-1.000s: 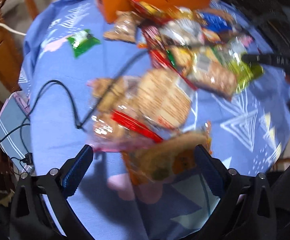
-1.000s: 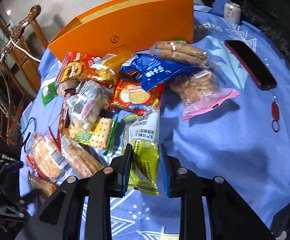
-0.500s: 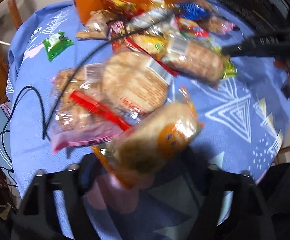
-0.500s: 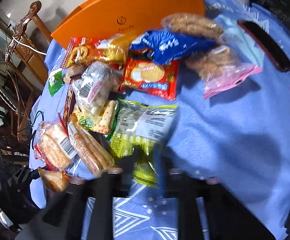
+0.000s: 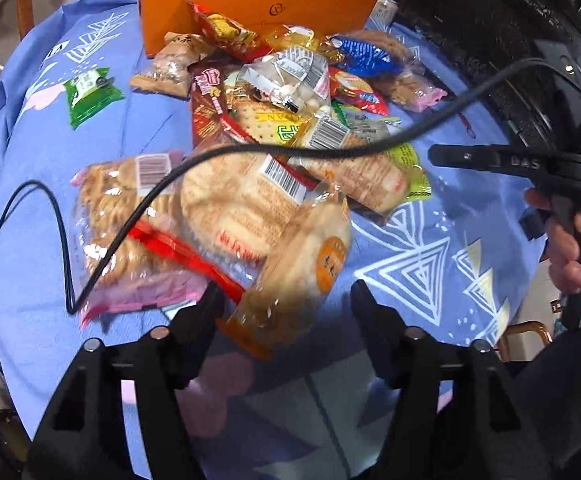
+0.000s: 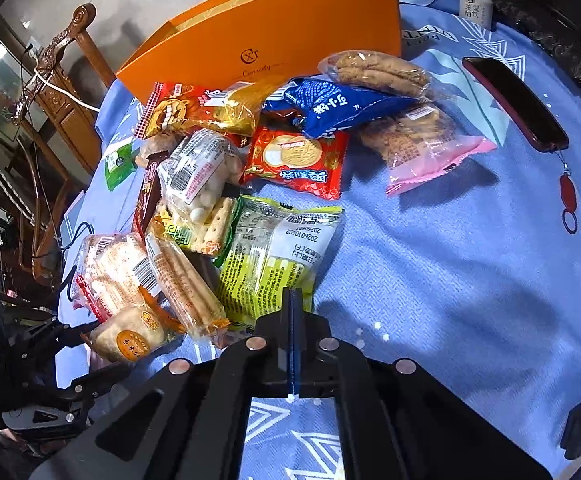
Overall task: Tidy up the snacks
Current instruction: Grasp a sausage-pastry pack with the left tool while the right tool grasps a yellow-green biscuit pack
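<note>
Both claws gripping snack packs at the near edge of the pile

The right gripper [image 6: 293,312] is pinched fully shut on the bottom edge of the yellow-green snack pack [image 6: 274,256], and the left gripper [image 5: 286,308] is about half closed, its fingers against the sides of the orange-labelled pastry pack [image 5: 302,272]. Both packs lie on the blue tablecloth [image 6: 470,280], in front of the orange box [image 6: 266,36]. The thin-film hold could slip or tear if pulled hard. Dragging either pack may tug its neighbours, since the pastry leans on the round cracker bag [image 5: 230,208]. The black cable [image 5: 250,148] draped over the pile could snag. Compared with 1 second ago, the left jaws have closed from wide open onto the pastry, and the right jaws, then slightly apart around the pack, are now clamped.
</note>
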Tool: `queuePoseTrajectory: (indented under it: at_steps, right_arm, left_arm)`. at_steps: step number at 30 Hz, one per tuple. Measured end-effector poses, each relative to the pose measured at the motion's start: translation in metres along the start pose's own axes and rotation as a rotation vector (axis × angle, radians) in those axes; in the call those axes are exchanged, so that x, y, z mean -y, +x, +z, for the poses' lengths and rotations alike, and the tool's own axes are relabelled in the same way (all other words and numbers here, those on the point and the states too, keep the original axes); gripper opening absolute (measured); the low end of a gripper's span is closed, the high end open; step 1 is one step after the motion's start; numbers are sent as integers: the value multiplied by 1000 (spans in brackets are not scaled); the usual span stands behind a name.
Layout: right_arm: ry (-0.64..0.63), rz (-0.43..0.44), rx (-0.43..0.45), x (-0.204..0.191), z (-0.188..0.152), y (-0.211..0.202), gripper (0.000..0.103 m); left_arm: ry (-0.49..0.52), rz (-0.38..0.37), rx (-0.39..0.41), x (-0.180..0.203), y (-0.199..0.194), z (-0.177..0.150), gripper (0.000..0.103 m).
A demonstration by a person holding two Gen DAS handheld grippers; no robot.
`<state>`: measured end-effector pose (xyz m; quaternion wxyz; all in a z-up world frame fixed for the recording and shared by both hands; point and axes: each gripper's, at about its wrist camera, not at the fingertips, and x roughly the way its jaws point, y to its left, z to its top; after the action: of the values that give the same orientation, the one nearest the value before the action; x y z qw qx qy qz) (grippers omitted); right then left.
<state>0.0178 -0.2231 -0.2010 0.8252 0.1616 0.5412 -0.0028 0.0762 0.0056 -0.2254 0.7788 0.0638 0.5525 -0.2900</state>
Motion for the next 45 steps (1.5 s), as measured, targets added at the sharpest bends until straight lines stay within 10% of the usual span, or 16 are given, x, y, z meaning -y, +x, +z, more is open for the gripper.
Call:
queuePoseTrajectory:
  at_steps: [13, 16, 17, 25, 40, 45]
  right_arm:
    - [69, 121, -8, 4, 3, 11, 7]
    - [95, 200, -18, -3, 8, 15, 73]
    - [86, 177, -23, -9, 12, 16, 80]
    - [161, 44, 28, -9, 33, 12, 59]
    - [-23, -150, -90, -59, 40, 66, 65]
    - [1, -140, -105, -62, 46, 65, 50]
  left_arm:
    - [131, -2, -31, 27, 15, 4, 28]
    - [131, 9, -34, 28, 16, 3, 28]
    - [129, 10, -33, 31, 16, 4, 28]
    - [133, 33, -20, 39, 16, 4, 28]
    - [130, 26, -36, 44, 25, 2, 28]
    - [180, 46, -17, 55, 27, 2, 23]
